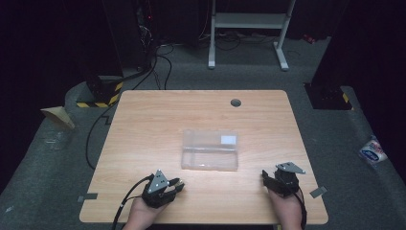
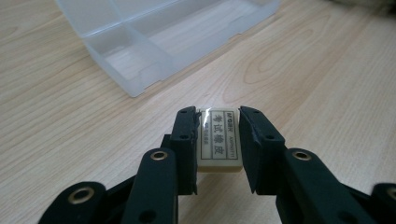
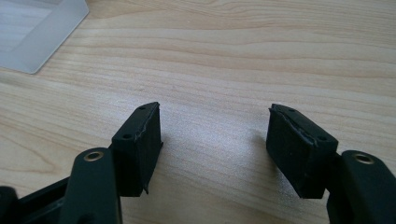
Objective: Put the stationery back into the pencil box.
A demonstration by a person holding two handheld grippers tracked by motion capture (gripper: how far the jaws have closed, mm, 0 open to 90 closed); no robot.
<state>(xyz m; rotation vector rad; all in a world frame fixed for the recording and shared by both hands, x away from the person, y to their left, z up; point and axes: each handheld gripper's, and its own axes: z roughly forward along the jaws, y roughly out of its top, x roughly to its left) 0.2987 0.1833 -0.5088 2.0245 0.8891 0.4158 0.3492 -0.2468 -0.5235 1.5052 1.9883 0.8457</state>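
Both hands come in from the near edge of the worktop [image 1: 143, 124], low over the wood. The left gripper [image 1: 178, 184] lies almost flat, angled toward the middle and the box [image 1: 210, 150], its grey plate facing up and its cable trailing back past the wrist. The right gripper [image 1: 264, 178] sits near the right front corner, well apart from the left, also low, with its plate up.

The high view gives the layout: the clear box lies open at the middle of the worktop, both grippers on the near side of it. The left jaws there are too small to read. The left gripper view supplies the detail: an eraser [image 2: 218, 140], cream-coloured with a printed label, sits between the two black jaws, and both pads press on its long sides. So the left gripper [image 2: 218, 135] is clamped on the eraser, which rests at the worktop surface, just short of the box's [image 2: 140, 42] near corner; the divided compartments show beyond it.

The right gripper view shows its jaws standing apart over bare wood, with a gap between them and nothing in it. A corner of the box [image 3: 37, 32] shows at the upper left, away from the right gripper [image 3: 215, 135].
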